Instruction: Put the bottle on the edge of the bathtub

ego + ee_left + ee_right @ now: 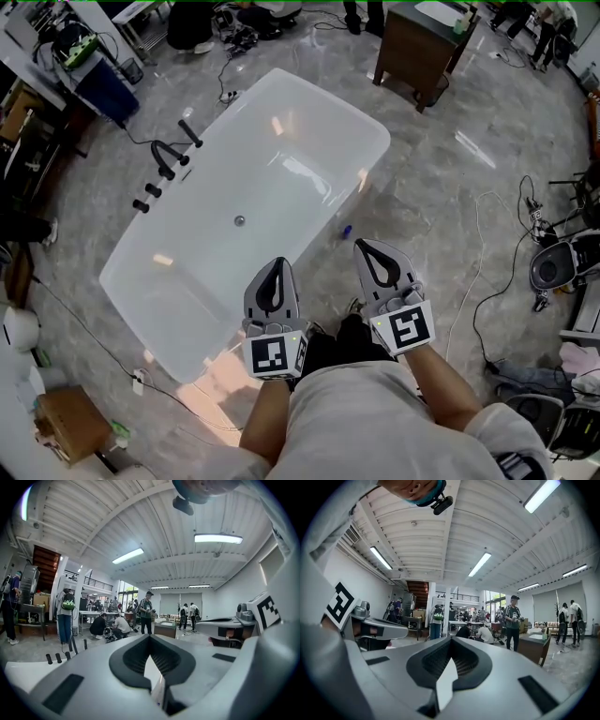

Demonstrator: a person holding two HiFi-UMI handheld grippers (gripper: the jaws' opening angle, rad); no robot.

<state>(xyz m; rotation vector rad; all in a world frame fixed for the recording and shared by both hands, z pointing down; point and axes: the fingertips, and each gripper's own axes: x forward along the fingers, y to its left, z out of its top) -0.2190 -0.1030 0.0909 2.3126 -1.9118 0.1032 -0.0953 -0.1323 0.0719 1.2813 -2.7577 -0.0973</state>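
Note:
A white bathtub [281,122] stands slantwise on the grey marble floor in the head view, its near rim [309,248] just ahead of both grippers. A small blue bottle [345,230] lies on the floor beside that rim, a little beyond and left of my right gripper [360,243]. My left gripper [278,262] hovers over the tub's near edge. Both grippers are held level, side by side, shut and with nothing in them. In the gripper views the left gripper [150,637] and right gripper [451,639] point across the hall, and neither view shows the bottle.
A black faucet set [169,157] stands at the tub's far left rim. A dark wooden cabinet [417,47] is behind the tub. Cables [478,272] trail on the floor at right near equipment [558,262]. A cardboard box [70,422] sits at lower left. Several people stand in the hall [146,611].

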